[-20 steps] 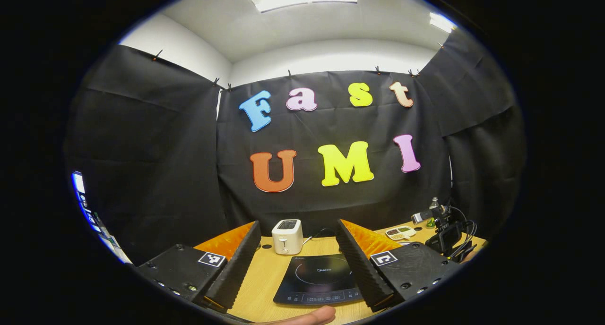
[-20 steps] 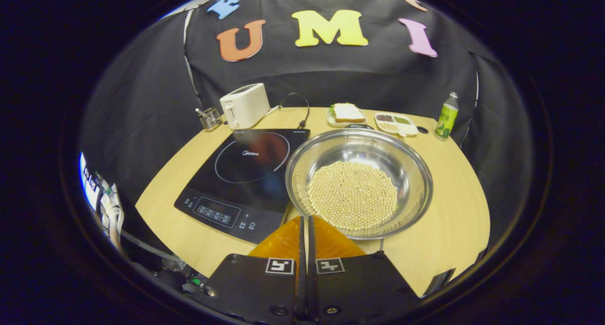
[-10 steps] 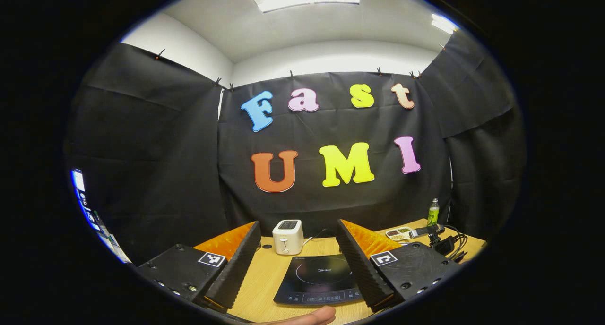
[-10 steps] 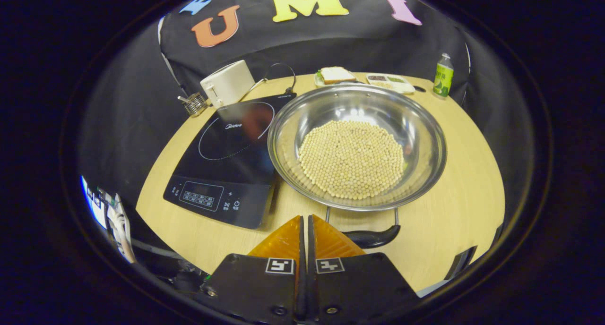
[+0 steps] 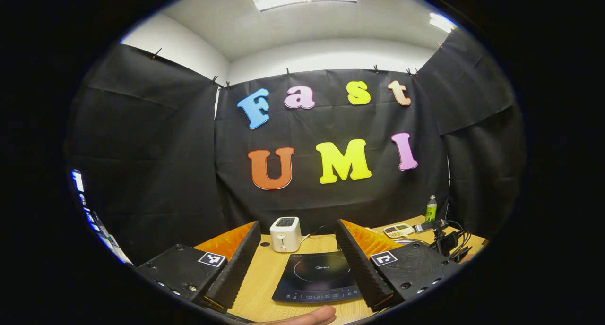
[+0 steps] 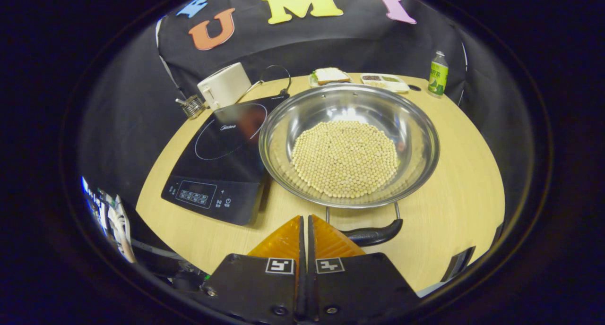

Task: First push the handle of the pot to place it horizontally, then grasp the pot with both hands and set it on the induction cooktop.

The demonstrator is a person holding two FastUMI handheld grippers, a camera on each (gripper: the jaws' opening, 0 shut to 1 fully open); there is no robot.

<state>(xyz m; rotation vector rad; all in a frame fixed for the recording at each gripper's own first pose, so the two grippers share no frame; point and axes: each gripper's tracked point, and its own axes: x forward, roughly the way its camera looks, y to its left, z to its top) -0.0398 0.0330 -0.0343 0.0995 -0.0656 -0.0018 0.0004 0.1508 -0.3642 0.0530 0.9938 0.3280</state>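
Your right gripper [image 6: 304,221] has its fingers pressed together on nothing, just beside the pot [image 6: 349,145] handle [image 6: 373,234]. The pot sits on the table [image 6: 468,174], seemingly overlapping the induction cooktop [image 6: 222,159]. Your left gripper [image 5: 298,235] is spread wide, empty.

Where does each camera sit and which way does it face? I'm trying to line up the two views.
Left gripper view: rides the left gripper, fingers spread; level, facing the booth wall, a fingertip at the bottom edge.
Right gripper view: rides the right gripper, fingers together; above the near table edge, tilted down at the pot.
Shared: induction cooktop, toaster, green bottle.
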